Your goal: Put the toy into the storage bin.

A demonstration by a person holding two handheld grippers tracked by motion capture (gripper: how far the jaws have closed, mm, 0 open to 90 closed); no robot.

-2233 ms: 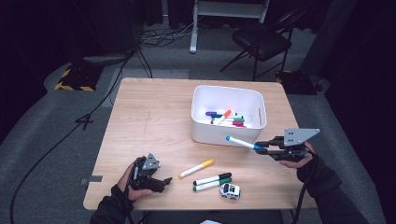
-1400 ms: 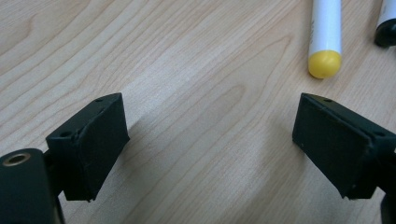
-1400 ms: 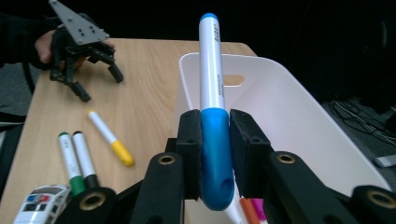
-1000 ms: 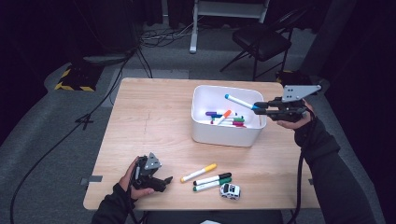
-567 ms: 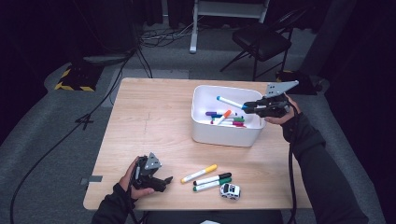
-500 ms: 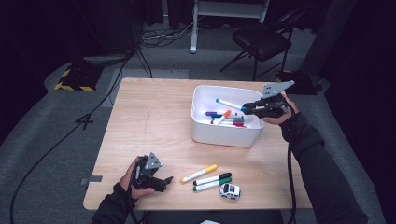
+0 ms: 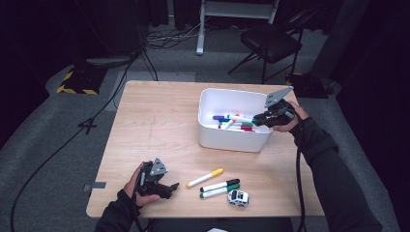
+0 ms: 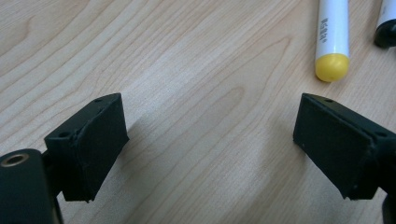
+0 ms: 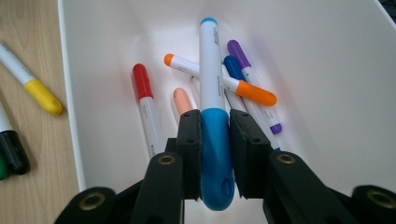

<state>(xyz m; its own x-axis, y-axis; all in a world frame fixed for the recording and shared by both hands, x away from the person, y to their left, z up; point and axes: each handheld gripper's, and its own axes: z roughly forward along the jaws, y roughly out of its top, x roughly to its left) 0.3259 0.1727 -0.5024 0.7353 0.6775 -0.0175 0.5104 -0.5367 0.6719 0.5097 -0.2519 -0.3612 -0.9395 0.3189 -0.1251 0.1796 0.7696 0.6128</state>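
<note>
Grey carpet and a black folding chair [image 7: 270, 41] lie behind the pale wooden counter [image 7: 154, 121]. On it stands a white plastic rectangular bin [image 7: 232, 135], the landmark for all else. Inside the bin lie loose markers: one with a red cap [image 9: 142, 81], one with an orange cap [image 9: 254, 93], one with a purple cap [image 9: 240, 53], one with a dark blue cap [image 9: 233, 65] and a peach-capped one [image 9: 182, 100]. Over the bin's right rim the right claw [image 7: 263, 118] is clenched on a white marker with a light blue cap [image 9: 212, 135], gripping it at the cap; its barrel points out over the markers in the bin. Nearer the person than the bin lie a yellow-capped marker [image 7: 205, 178], a black-capped marker [image 7: 218, 186], a green-capped marker [image 7: 221, 192] and a small white toy car [image 7: 238, 198]. Left of these, well apart from the bin, the left claw [image 7: 171, 186] rests released on the wood, jaws apart with nothing between them
</note>
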